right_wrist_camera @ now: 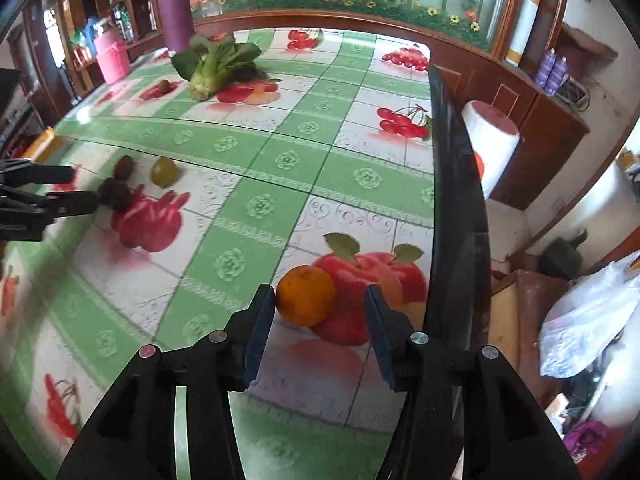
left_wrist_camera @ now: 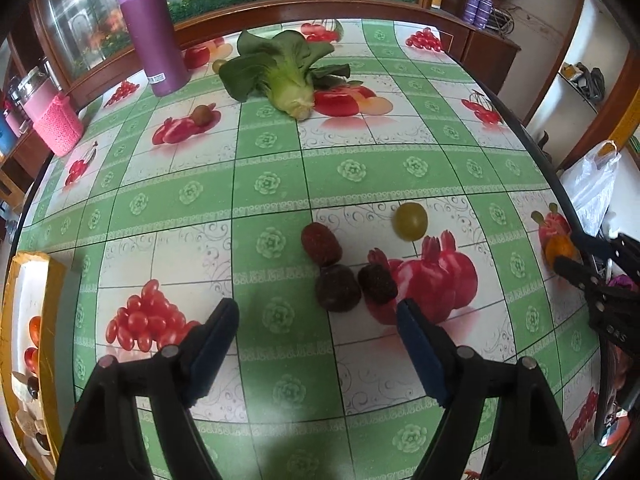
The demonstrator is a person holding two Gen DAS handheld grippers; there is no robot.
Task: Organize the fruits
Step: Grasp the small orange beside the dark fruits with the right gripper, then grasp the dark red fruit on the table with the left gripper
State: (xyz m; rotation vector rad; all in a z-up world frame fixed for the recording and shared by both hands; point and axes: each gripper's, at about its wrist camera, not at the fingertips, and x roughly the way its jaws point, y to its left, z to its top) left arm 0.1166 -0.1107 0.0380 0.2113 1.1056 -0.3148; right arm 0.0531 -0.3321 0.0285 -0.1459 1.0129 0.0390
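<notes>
My left tongs (left_wrist_camera: 318,312) stand wide apart over the dark berries (left_wrist_camera: 338,288), holding nothing; my right tongs (right_wrist_camera: 320,304) are part-open. The orange (right_wrist_camera: 306,295) sits between their tips, not gripped.

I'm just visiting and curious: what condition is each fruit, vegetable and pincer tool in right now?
Left gripper: open, empty, over the dark fruits.
Right gripper: open, orange between its fingers, not pinched.
Orange: whole, resting on the table.
Green grape: lying loose.
Three dark red fruits: clustered together.
Bok choy: lying on its side.
Purple tumbler: upright, lid shut.
</notes>
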